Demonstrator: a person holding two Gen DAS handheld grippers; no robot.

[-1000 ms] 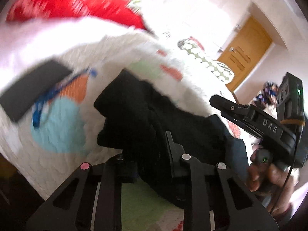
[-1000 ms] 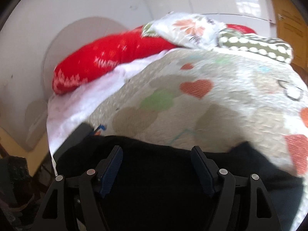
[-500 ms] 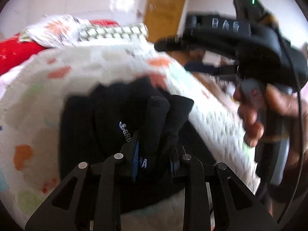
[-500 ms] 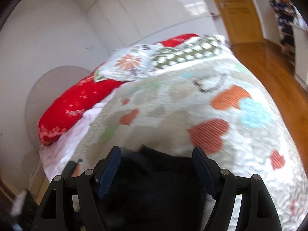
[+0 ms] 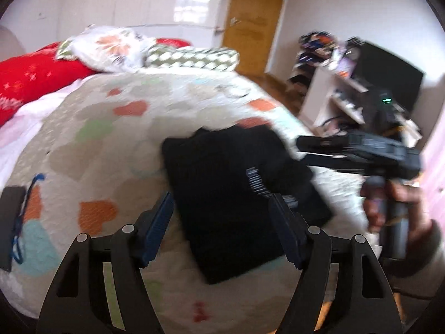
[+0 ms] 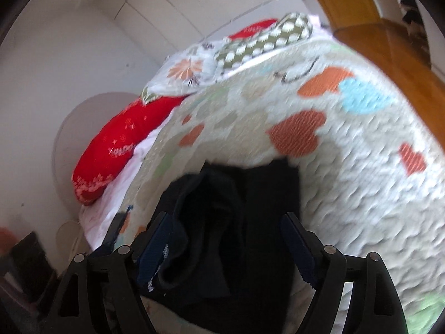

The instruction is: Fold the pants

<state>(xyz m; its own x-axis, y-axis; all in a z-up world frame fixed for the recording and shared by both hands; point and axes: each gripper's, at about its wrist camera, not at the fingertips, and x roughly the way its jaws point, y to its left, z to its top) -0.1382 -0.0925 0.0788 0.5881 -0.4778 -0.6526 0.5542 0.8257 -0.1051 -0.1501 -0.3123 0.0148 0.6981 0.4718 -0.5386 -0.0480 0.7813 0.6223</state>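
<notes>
My left gripper is opening, fingers wide over the black pants, pads clear of the cloth. My right gripper is spreading too, nothing pinched. The pants lie folded on the quilt; the right tool comes in from three o'clock.

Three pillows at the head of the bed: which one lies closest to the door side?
The green-and-white checked pillow. It lies at the end nearest the wooden door; the floral pillow sits in the middle and the red pillow at the far end.
</notes>
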